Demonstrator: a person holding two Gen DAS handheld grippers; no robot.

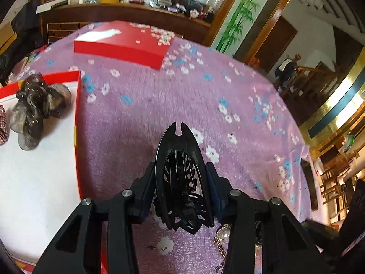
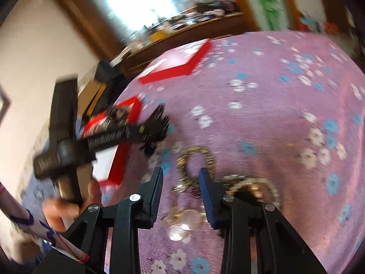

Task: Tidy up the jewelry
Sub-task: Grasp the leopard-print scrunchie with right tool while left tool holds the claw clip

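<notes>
My left gripper (image 1: 180,194) is shut on a black claw hair clip (image 1: 180,159), held above the purple flowered cloth (image 1: 182,96). To its left lies an open red box (image 1: 78,105) with a white floor, holding a grey-brown hair bow (image 1: 38,107). In the right wrist view the left gripper (image 2: 157,125) with the clip hangs near that box (image 2: 134,111). My right gripper (image 2: 181,189) is open, its fingers either side of a gold chain (image 2: 196,159) with a clear pendant (image 2: 182,226). A pearl piece (image 2: 255,187) lies just right of it.
The red box lid (image 1: 121,45) lies at the far side of the table and shows in the right wrist view (image 2: 178,66). A pearl pendant on a chain (image 1: 222,235) lies under the left gripper. A cluttered wooden counter (image 1: 127,11) stands behind the table.
</notes>
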